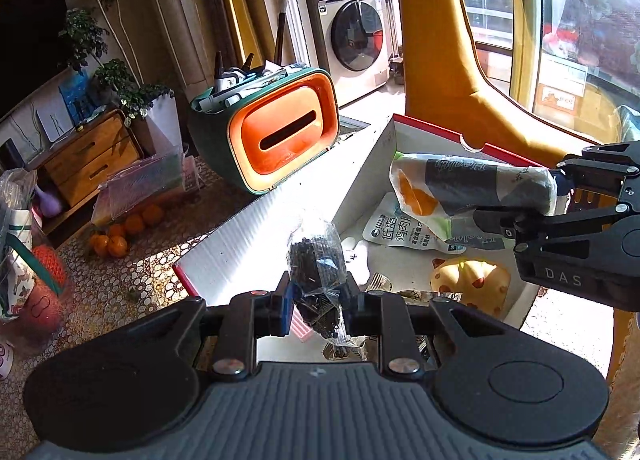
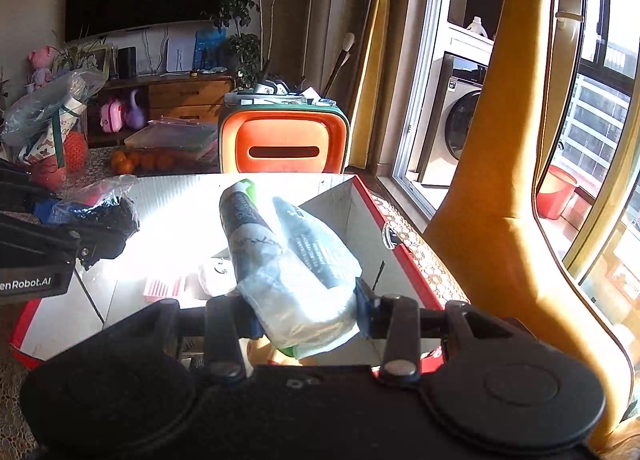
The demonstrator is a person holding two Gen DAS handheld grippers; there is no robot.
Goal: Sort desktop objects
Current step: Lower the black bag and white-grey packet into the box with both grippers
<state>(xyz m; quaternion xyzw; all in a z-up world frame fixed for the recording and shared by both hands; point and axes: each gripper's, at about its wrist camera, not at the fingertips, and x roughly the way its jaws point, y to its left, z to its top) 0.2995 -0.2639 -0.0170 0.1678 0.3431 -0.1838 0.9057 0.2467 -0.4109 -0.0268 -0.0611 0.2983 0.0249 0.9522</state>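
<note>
My left gripper is shut on a small clear bag of dark bits, held just above the near edge of a white cardboard box with red trim. My right gripper is shut on a white and grey snack packet, which hangs over the box's right half; the same packet and gripper show at the right of the left wrist view. The left gripper with its dark bag appears at the left of the right wrist view. Inside the box lie a white food pouch, a yellow pastry packet and a pink item.
A green and orange tissue box with pens in its top stands beyond the box. Oranges and a clear plastic case lie to the left on the patterned tablecloth. A yellow chair back rises on the right beside the window.
</note>
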